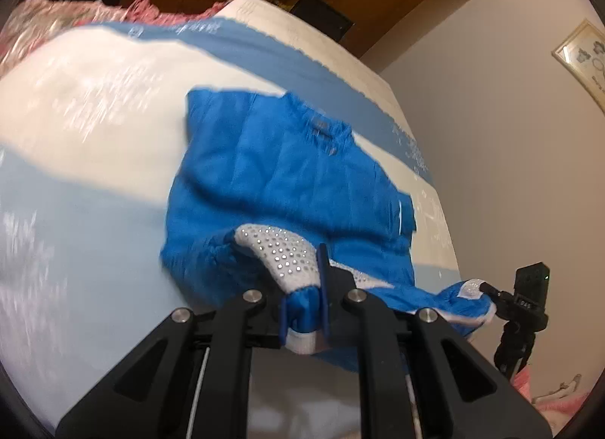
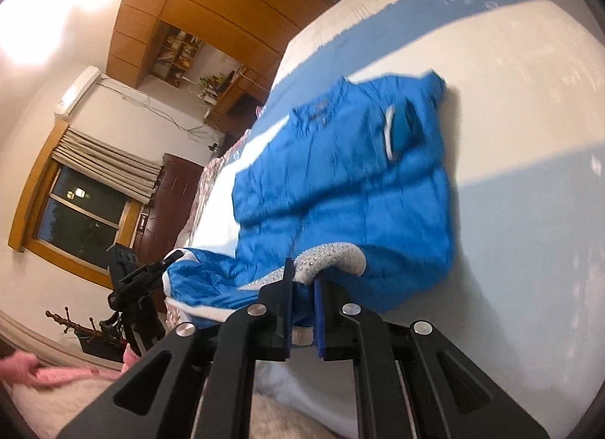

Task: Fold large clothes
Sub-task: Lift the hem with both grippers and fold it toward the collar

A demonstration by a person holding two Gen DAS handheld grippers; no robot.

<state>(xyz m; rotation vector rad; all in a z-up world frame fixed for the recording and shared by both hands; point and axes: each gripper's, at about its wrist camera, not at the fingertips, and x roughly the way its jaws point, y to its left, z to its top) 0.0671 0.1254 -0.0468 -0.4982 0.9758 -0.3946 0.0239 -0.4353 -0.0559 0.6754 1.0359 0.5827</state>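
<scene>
Black fingers with blue pads on the left gripper (image 1: 304,306) are pinched shut on a white-banded, rhinestone-studded hem corner of a bright blue shiny jacket (image 1: 280,174). Across from it, the right gripper (image 2: 302,310) is likewise clamped tight on the hem's other corner, its studded white trim bunched between the pads. Most of the jacket lies flat on a white and pale blue striped bed (image 1: 94,106), collar at the far end, with only the near edge lifted. To fold well, I judge both corners should travel level and together toward the collar, keeping the hem taut so no creases form.
</scene>
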